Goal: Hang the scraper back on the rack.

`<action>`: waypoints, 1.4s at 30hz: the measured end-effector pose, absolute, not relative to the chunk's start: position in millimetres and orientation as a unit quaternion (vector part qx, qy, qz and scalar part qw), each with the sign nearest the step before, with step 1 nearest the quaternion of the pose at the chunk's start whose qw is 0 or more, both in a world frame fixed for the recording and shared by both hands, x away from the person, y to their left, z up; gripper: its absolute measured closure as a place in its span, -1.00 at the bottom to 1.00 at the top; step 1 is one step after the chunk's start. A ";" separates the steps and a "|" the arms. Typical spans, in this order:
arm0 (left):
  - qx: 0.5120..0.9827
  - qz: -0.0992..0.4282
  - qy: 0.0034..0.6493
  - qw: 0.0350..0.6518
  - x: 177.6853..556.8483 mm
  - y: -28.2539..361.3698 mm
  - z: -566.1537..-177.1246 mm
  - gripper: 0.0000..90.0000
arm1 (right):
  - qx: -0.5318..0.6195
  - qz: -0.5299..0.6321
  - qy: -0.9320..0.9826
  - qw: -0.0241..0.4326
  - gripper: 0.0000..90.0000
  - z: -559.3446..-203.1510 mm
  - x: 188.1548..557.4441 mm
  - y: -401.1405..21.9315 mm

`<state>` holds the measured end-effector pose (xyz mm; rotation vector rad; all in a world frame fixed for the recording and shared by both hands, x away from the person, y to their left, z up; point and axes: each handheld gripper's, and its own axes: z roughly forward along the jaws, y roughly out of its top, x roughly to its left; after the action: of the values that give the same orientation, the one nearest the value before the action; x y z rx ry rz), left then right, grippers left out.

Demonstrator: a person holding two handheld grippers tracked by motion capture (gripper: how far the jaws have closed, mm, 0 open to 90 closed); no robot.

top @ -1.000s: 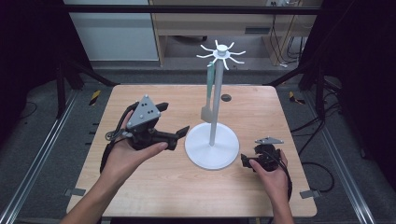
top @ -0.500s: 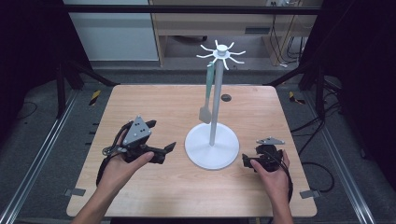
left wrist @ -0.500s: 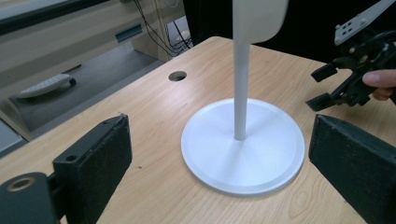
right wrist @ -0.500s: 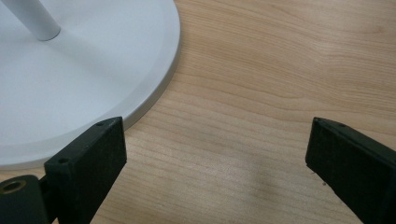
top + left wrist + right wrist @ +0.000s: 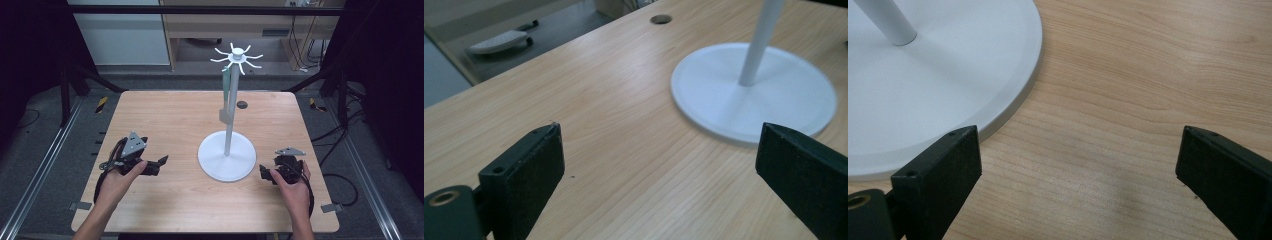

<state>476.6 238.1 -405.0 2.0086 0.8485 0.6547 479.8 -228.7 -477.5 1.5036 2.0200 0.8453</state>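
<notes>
Broadly, the wooden bench (image 5: 165, 115) carries a white stand (image 5: 227, 160) with a round base and a spoked top. Left of that base, apart from it, the left gripper (image 5: 159, 163) rests with jaws spread wide. Just right of the base, the right gripper (image 5: 265, 174) sits, jaws likewise apart, empty.

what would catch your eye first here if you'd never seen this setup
The tall white stand at the middle of the wooden table, with spokes fanning from its top and a grey strip hanging from one. Then the left gripper and right gripper, open, flanking its round base.
</notes>
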 end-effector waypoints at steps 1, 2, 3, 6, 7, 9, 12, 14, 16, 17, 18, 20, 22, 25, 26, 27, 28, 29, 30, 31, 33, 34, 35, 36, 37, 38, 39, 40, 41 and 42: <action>0.801 0.260 0.342 0.416 477.6 241.4 -407.5 -0.89 | 0.549 0.310 0.738 0.240 -0.89 -477.4 479.8 -228.7; 0.800 0.258 0.349 0.414 479.5 245.6 -412.8 -0.89 | 0.549 0.310 0.739 0.240 -0.89 -477.3 479.8 -228.7; 0.800 0.258 0.355 0.410 481.0 248.7 -417.2 -0.89 | 0.549 0.310 0.739 0.240 -0.89 -477.2 479.9 -228.6; 0.801 0.260 0.364 0.398 484.9 257.4 -429.1 -0.88 | 0.550 0.309 0.739 0.236 -0.89 -477.6 480.4 -228.5; 0.801 0.260 0.366 0.396 485.7 259.3 -431.7 -0.88 | 0.550 0.309 0.739 0.236 -0.89 -477.6 480.5 -228.6; 0.801 0.258 0.372 0.393 487.9 264.6 -437.3 -0.88 | 0.551 0.309 0.738 0.237 -0.89 -477.4 480.6 -229.1; 0.797 0.253 0.381 0.394 491.2 271.3 -444.4 -0.87 | 0.552 0.309 0.737 0.236 -0.89 -477.5 481.0 -229.6; 0.796 0.251 0.386 0.392 493.4 275.8 -449.3 -0.87 | 0.552 0.309 0.738 0.235 -0.89 -477.4 480.9 -229.6; 0.796 0.252 0.390 0.389 495.0 278.9 -453.0 -0.87 | 0.552 0.309 0.738 0.235 -0.89 -477.3 480.7 -229.5; 0.796 0.253 0.391 0.387 495.8 280.4 -455.0 -0.87 | 0.551 0.309 0.738 0.235 -0.89 -477.2 480.7 -229.4; 0.797 0.254 0.392 0.384 496.5 281.8 -457.1 -0.87 | 0.552 0.309 0.738 0.235 -0.89 -477.2 480.8 -229.4; 0.800 0.252 0.393 0.378 498.2 284.6 -461.6 -0.87 | 0.551 0.309 0.739 0.235 -0.89 -477.3 480.9 -229.3; 0.802 0.254 0.393 0.370 499.7 286.7 -465.5 -0.87 | 0.551 0.309 0.739 0.235 -0.89 -477.4 480.9 -229.3; 0.805 0.251 0.396 0.362 501.5 289.9 -470.4 -0.87 | 0.551 0.308 0.739 0.235 -0.89 -477.5 481.1 -229.4; 0.805 0.251 0.398 0.361 502.0 290.5 -471.7 -0.87 | 0.551 0.308 0.739 0.235 -0.89 -477.6 481.2 -229.4; 0.806 0.251 0.398 0.361 502.5 291.3 -472.9 -0.87 | 0.551 0.308 0.740 0.234 -0.89 -477.6 481.1 -229.5; 0.808 0.252 0.396 0.356 502.9 292.2 -473.6 -0.87 | 0.551 0.308 0.740 0.234 -0.89 -477.7 481.2 -229.5; 0.809 0.253 0.396 0.354 503.3 292.8 -474.5 -0.87 | 0.551 0.307 0.740 0.234 -0.89 -477.8 481.2 -229.5; 0.809 0.253 0.396 0.354 503.6 293.3 -475.2 -0.87 | 0.551 0.307 0.740 0.233 -0.89 -478.0 481.2 -229.4; 0.809 0.253 0.396 0.354 504.2 293.8 -476.3 -0.87 | 0.551 0.307 0.740 0.233 -0.89 -478.1 481.3 -229.4; 0.811 0.254 0.395 0.349 505.5 295.8 -478.3 -0.88 | 0.551 0.306 0.740 0.232 -0.89 -478.3 481.3 -229.4; 0.811 0.255 0.395 0.349 506.2 296.8 -479.3 -0.88 | 0.552 0.306 0.740 0.233 -0.89 -478.4 481.3 -229.3; 0.810 0.255 0.397 0.350 506.7 297.6 -480.3 -0.88 | 0.552 0.306 0.740 0.232 -0.89 -478.4 481.3 -229.4; 0.810 0.255 0.396 0.349 507.1 298.6 -480.6 -0.88 | 0.552 0.306 0.741 0.232 -0.89 -478.5 481.4 -229.4; 0.808 0.256 0.397 0.352 507.7 299.6 -480.9 -0.88 | 0.552 0.306 0.740 0.232 -0.89 -478.6 481.4 -229.3; 0.803 0.257 0.400 0.358 508.6 300.6 -481.5 -0.88 | 0.552 0.305 0.741 0.232 -0.89 -478.8 481.5 -229.3; 0.803 0.259 0.400 0.359 509.3 301.4 -481.6 -0.88 | 0.551 0.305 0.742 0.232 -0.89 -479.1 481.6 -229.3; 0.800 0.261 0.402 0.362 510.2 302.4 -482.1 -0.88 | 0.550 0.304 0.743 0.231 -0.89 -479.3 481.7 -229.3; 0.797 0.262 0.404 0.365 511.4 303.7 -482.5 -0.88 | 0.550 0.302 0.744 0.230 -0.89 -479.7 481.7 -229.1; 0.794 0.259 0.406 0.370 512.1 304.7 -482.7 -0.88 | 0.552 0.302 0.743 0.229 -0.89 -480.2 481.8 -228.6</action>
<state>512.1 304.7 -482.7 2.0379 1.0426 0.6657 481.8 -228.6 -480.2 1.5180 2.0452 0.8308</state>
